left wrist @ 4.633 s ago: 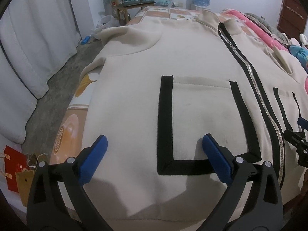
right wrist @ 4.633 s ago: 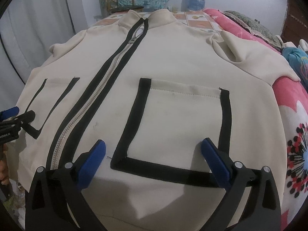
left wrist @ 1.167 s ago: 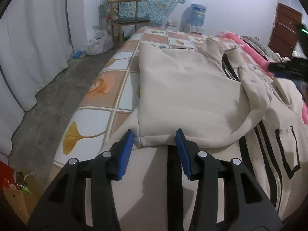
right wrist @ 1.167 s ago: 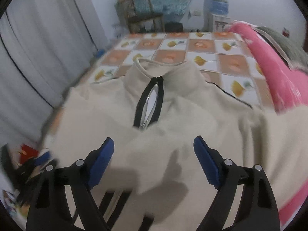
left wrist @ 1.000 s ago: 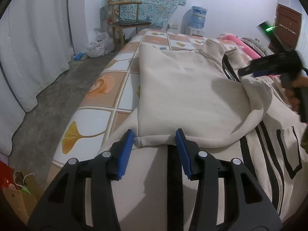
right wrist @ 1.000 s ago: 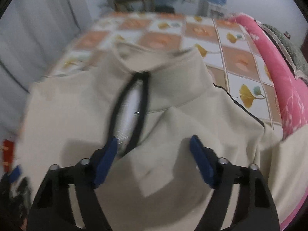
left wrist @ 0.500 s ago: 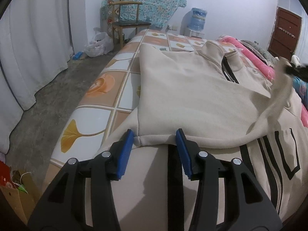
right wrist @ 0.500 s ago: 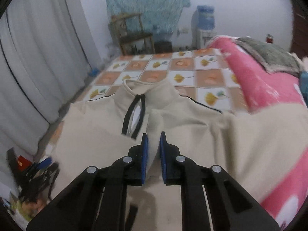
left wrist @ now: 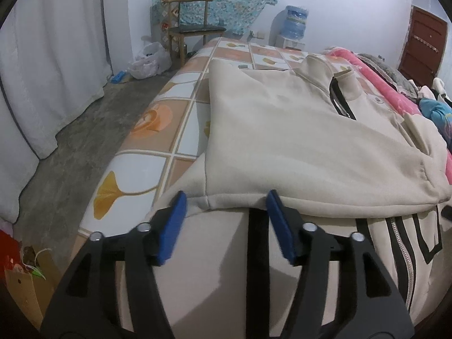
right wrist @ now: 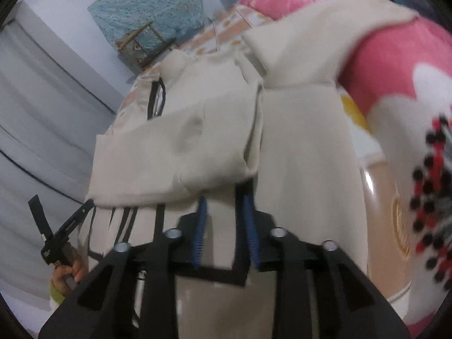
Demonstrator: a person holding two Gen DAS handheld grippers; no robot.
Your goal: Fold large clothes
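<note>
The left gripper (left wrist: pixel 226 220) is letting go: its jaws are opening on either side of the hem edge of the folded-over panel, the blue pads (left wrist: pixel 278 226) no longer pressing the cloth. The right gripper (right wrist: pixel 224 226) is also opening, with nothing clearly pinched; its narrow gap sits just over the black pocket trim (right wrist: pixel 240 254). Both work on the jacket (left wrist: pixel 296 141), which lies along the bed's (left wrist: pixel 158 152) near edge, collar toward the far end, one side against the pink floral blanket (right wrist: pixel 395 90). By my reading the first fold is done: the left side, sleeve included, is laid across the front, while the other side and the lengthwise fold remain. The jacket is cream, thick and soft, with a black-edged zip (left wrist: pixel 406 254) and black-outlined pockets; the folded layer lies fairly flat, puckering slightly near the cuff
</note>
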